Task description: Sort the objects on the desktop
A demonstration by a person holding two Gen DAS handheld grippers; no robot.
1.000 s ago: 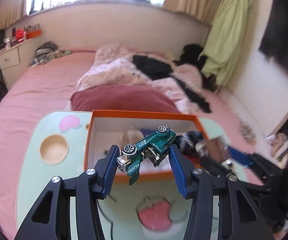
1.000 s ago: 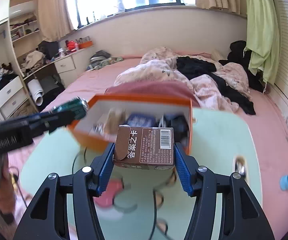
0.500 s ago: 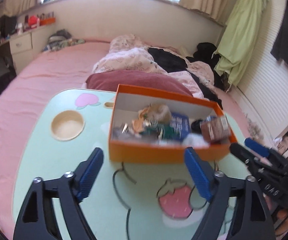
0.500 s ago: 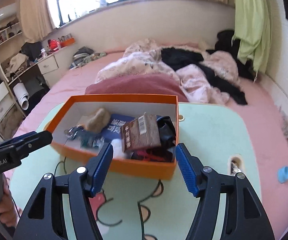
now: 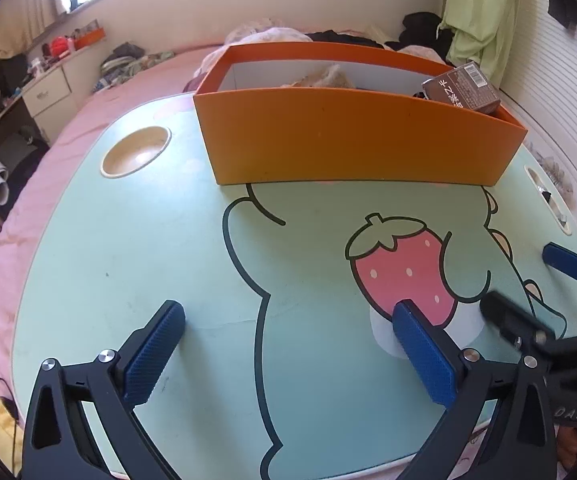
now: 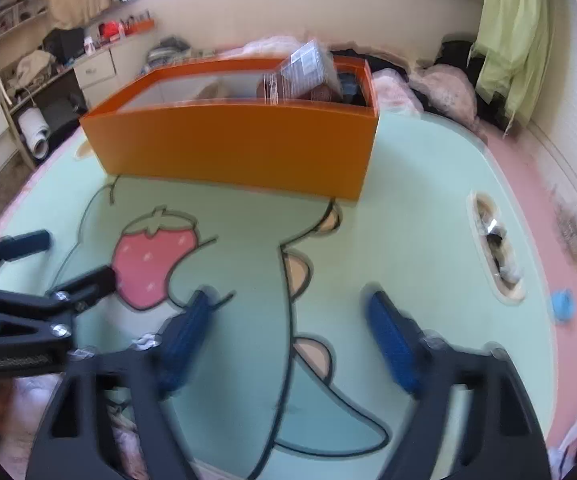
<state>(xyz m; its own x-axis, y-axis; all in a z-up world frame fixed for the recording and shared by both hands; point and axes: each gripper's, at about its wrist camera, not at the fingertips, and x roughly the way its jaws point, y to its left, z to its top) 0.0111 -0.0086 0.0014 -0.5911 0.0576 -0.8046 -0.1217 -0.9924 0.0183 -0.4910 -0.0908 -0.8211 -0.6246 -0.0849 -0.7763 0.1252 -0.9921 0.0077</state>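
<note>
The left gripper (image 5: 288, 354) hangs wide open over the mint table (image 5: 168, 248); a brown carton (image 5: 462, 88) leans inside the orange box (image 5: 352, 140).

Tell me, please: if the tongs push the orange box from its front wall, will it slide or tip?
The orange box probably slides: it is long and low and sits flat on the smooth table. Its thin walls may flex. The brown carton leaning above the rim could shift.

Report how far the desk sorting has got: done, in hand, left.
Done: the brown carton sits in the orange box, poking above its rim at the right end, with other items behind the wall that I cannot make out. In hand: nothing; the left claw and right claw are both open and empty above the green table. Left: no loose object shows on the tabletop, so sorting looks about finished.
</note>
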